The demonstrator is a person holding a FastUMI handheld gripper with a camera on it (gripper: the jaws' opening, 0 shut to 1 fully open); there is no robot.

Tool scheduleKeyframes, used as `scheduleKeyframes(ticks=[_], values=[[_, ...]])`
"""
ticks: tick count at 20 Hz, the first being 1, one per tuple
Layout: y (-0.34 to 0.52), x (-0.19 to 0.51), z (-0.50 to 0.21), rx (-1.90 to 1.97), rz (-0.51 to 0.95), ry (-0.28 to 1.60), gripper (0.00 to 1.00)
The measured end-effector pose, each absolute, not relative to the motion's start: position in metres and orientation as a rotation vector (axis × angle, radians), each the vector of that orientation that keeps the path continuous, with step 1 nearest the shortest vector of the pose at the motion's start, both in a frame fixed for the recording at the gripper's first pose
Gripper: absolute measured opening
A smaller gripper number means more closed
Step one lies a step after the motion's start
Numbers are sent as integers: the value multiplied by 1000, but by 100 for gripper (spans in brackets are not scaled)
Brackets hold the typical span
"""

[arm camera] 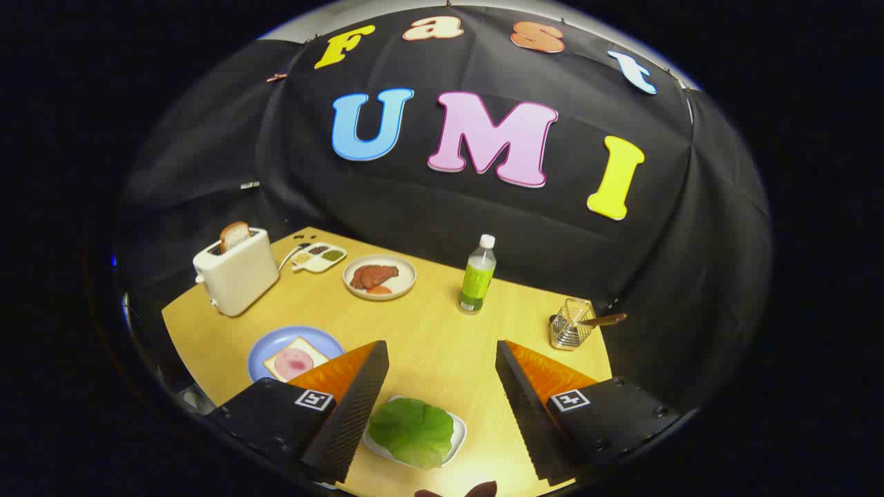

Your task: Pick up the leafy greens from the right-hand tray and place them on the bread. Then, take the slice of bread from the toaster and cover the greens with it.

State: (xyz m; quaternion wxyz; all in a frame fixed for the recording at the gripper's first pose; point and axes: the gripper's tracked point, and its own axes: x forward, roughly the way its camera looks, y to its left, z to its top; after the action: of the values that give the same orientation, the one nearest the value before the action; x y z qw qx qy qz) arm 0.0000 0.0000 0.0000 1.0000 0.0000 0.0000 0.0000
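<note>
A green leaf of greens [412, 430] lies on a small white tray [457, 436], low between my fingers and closer to the left one. My gripper [442, 359] hangs above the wooden table, open, holding nothing. To the left of the left finger a blue plate [266, 348] carries a slice of bread [295, 359] topped with a round of pink ham. At the table's far left corner stands a white toaster [237, 273] with a browned slice of bread [234, 236] sticking up from its slot.
A white plate with meat slices [379, 277] and a divided condiment dish [318, 257] sit at the back. A green bottle with a white cap [477, 276] stands mid-table. A wire holder with a utensil [572, 323] is near the right edge.
</note>
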Motion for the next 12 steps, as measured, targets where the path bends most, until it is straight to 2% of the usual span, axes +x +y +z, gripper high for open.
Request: scheduleKeyframes(ticks=[12], values=[[19,45,-137,-42,135,274,94]])
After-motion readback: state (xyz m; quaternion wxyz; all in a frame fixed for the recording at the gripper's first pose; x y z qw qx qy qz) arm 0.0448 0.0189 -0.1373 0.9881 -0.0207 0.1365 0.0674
